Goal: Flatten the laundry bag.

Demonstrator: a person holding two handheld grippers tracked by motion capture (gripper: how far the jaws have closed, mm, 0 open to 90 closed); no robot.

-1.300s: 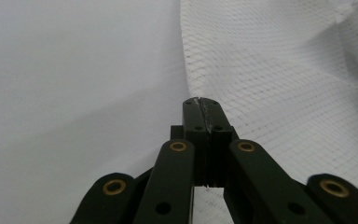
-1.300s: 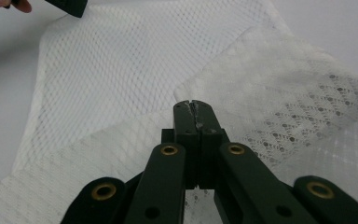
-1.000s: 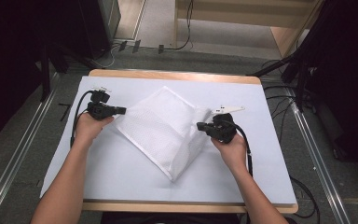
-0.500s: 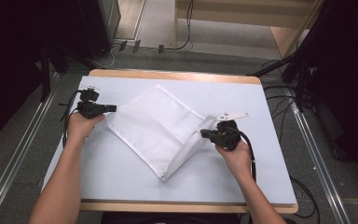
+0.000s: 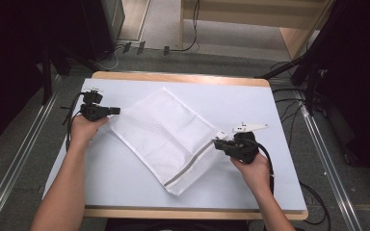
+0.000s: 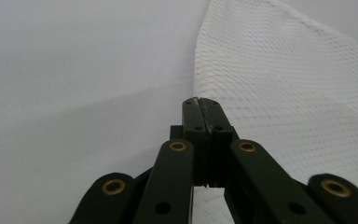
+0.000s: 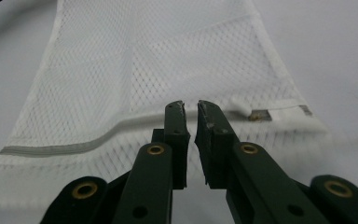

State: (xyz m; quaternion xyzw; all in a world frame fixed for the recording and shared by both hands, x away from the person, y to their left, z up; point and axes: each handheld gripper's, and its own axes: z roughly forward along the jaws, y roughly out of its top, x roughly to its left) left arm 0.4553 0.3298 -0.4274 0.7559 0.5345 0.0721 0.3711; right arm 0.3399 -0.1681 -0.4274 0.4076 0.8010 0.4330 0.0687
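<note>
Two tools work our white mesh laundry bag (image 5: 166,137), flat mid-bench (image 5: 125,183): left tool (image 5: 117,111) pinches its far-left corner, right tool (image 5: 216,143) has just been opening, nothing between. Limp, light; we'd grip the zipper hem (image 7: 74,140)

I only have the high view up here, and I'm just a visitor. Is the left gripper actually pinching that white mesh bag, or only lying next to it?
Observer: In the left gripper view, the left gripper has its jaws pressed flat together at the edge of the mesh bag; whether mesh is caught between them I cannot tell.
Operator: And the other one?
Observer: The right gripper has a narrow gap between its jaws, which have just been opening, and nothing lies in that gap.
Operator: What is it pointing at?
Observer: At the bag's zipper end, where the small metal zipper pull sits just beyond the jaw tips.
</note>
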